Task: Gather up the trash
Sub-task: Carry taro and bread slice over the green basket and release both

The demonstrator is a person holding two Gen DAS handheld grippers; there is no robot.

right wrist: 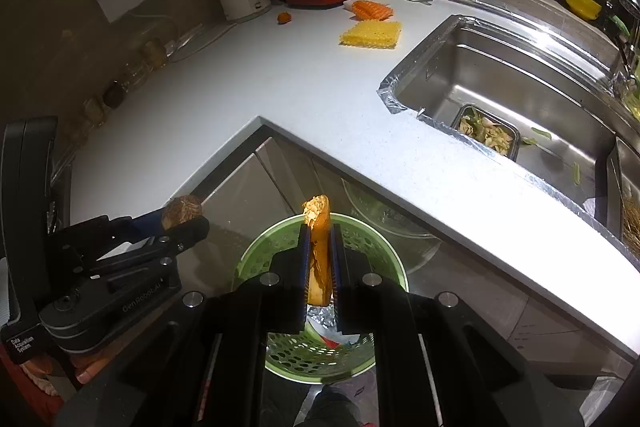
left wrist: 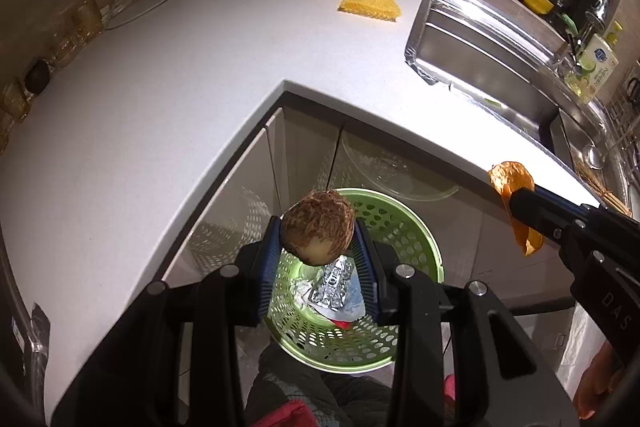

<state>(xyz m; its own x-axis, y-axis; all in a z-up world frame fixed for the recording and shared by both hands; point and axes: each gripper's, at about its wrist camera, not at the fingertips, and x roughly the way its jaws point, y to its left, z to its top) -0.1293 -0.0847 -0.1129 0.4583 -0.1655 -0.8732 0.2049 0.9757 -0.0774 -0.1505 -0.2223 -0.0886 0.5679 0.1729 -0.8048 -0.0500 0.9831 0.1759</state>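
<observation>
Left tongs [left wrist: 318, 247] clenched on hairy brown pit [left wrist: 317, 229], right tongs [right wrist: 320, 263] pinching orange peel [right wrist: 319, 251], both above green basket [left wrist: 400, 223].

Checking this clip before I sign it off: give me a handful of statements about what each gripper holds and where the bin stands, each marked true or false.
1. The left gripper is shut on a brown fibrous husk piece. True.
2. The right gripper is open and holds nothing. False: it is shut on an orange peel.
3. The green perforated bin stands on the countertop. False: it stands below the counter edge, in front of the cabinet doors.
4. Crumpled foil already lies inside the bin. True.
5. The yellow sponge lies in the sink. False: it lies on the countertop, left of the sink.
</observation>
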